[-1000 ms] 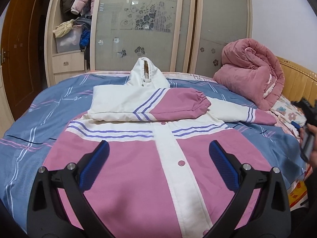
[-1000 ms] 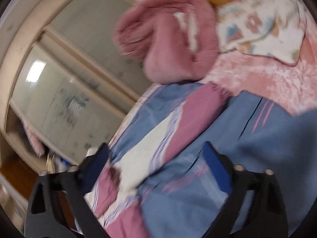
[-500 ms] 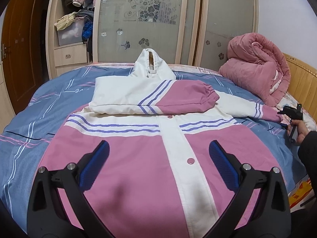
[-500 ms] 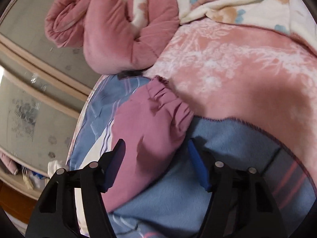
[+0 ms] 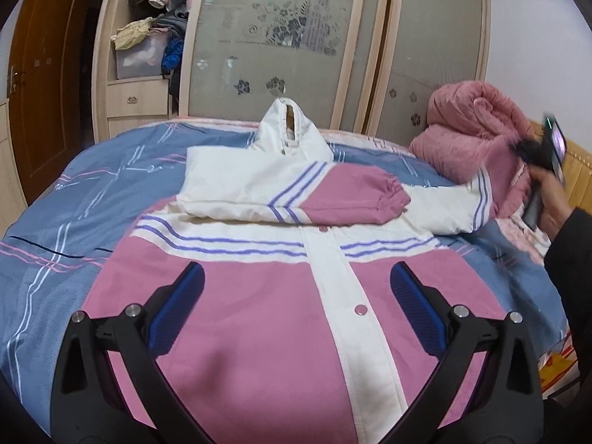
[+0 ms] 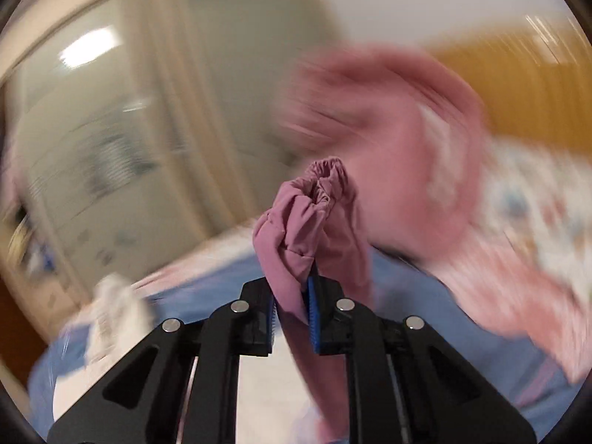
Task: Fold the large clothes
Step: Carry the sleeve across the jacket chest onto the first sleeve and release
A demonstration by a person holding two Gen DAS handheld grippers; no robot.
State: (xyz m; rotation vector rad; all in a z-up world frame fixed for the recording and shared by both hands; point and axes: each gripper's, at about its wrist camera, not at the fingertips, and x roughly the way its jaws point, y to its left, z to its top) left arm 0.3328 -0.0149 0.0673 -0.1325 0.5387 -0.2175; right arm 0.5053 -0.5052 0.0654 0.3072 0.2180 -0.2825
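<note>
A pink and white jacket (image 5: 266, 296) lies face up on the bed, collar at the far end. One sleeve (image 5: 333, 196) is folded across its chest. My left gripper (image 5: 296, 292) is open and empty, hovering over the jacket's lower front. My right gripper (image 6: 290, 292) is shut on the pink cuff (image 6: 314, 207) of the other sleeve and holds it up off the bed. In the left wrist view that sleeve (image 5: 451, 203) rises toward the hand with the right gripper (image 5: 544, 162) at the right edge.
The bed has a blue striped sheet (image 5: 74, 214). A rolled pink quilt (image 5: 473, 137) lies at the far right by the wooden headboard (image 5: 577, 174). A wardrobe with frosted sliding doors (image 5: 281, 37) stands behind the bed, a brown door (image 5: 44, 85) at left.
My right gripper has closed on the sleeve cuff and lifted it off the bed; it was open around it before. My left gripper stays open over the jacket.
</note>
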